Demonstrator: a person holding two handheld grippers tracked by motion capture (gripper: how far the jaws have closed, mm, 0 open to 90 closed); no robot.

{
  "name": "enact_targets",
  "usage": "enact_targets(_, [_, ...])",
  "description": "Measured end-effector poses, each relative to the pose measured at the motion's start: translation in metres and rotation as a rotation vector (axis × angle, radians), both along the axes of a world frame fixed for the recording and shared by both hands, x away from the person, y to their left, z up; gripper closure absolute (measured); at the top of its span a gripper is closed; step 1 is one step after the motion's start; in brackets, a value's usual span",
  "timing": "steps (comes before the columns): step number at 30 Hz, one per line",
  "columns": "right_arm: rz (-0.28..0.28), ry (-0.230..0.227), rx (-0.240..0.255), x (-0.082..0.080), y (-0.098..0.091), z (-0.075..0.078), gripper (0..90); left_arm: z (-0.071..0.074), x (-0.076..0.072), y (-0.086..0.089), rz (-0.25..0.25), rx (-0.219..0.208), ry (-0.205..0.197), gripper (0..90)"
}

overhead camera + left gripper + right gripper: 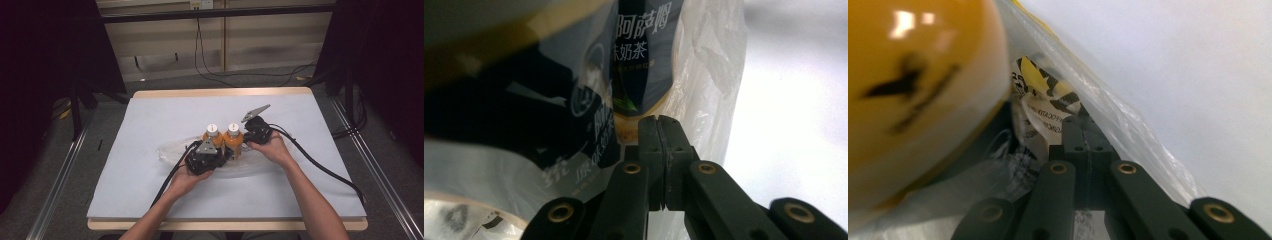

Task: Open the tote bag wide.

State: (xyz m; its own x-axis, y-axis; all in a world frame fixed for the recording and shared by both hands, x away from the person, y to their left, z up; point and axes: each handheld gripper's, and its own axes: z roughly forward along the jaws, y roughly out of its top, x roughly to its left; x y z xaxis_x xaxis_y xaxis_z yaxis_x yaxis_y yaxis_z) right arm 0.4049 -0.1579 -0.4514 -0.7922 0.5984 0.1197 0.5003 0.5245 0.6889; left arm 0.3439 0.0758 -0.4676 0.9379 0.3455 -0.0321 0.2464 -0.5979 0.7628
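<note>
Two orange bottles with white caps, the left bottle (212, 137) and the right bottle (233, 137), stand side by side on a clear plastic bag (170, 150) at the middle of the table. My left gripper (223, 153) is low at the front left of the bottles. In the left gripper view its jaws (657, 125) are pressed together, with bag film (709, 60) meeting the tips and a dark bottle label (644, 45) behind. My right gripper (245, 144) is beside the right bottle. Its jaws (1083, 125) are also together on the film (1128, 125), next to a blurred orange bottle (913, 95).
A pale mat (150, 195) covers the wooden table (220, 92). Black cables trail from both grippers toward the front left (167, 182) and the right (325, 170). Dark curtains and metal rails flank the table.
</note>
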Motion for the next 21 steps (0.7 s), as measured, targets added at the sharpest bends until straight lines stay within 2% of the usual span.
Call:
enact_targets(2, [-0.009, 0.016, 0.005, 0.002, 0.001, -0.004, 90.0, -0.001, 0.0, 0.001, -0.006, -0.002, -0.002, 89.5])
enact_targets(7, [-0.021, 0.053, 0.006, 0.008, 0.003, -0.017, 90.0, -0.004, -0.003, 0.004, -0.009, 0.025, -0.007, 89.5])
enact_targets(8, [-0.021, 0.054, 0.011, 0.009, 0.004, -0.019, 90.0, -0.006, -0.003, 0.004, -0.011, 0.004, -0.01, 89.5])
enact_targets(9, [-0.023, 0.055, 0.007, 0.009, 0.004, -0.021, 90.0, -0.006, -0.004, 0.005, -0.009, 0.018, -0.007, 89.5])
enact_targets(11, [-0.024, 0.059, 0.006, 0.01, 0.004, -0.024, 90.0, -0.008, -0.006, 0.004, -0.016, 0.015, -0.013, 89.6])
enact_targets(12, [-0.031, 0.064, 0.002, 0.01, 0.005, -0.024, 90.0, -0.008, -0.007, 0.003, -0.018, 0.035, -0.014, 89.6])
enact_targets(13, [-0.029, 0.066, 0.004, 0.011, 0.005, -0.026, 90.0, -0.01, -0.009, 0.002, -0.018, 0.031, -0.013, 89.6])
enact_targets(15, [-0.033, 0.069, 0.001, 0.011, 0.006, -0.029, 90.0, -0.013, -0.013, -0.002, -0.039, 0.068, -0.02, 89.6])
enact_targets(21, [-0.047, 0.069, 0.009, 0.011, 0.006, -0.03, 90.0, -0.015, -0.015, -0.005, -0.043, 0.067, -0.014, 89.9])
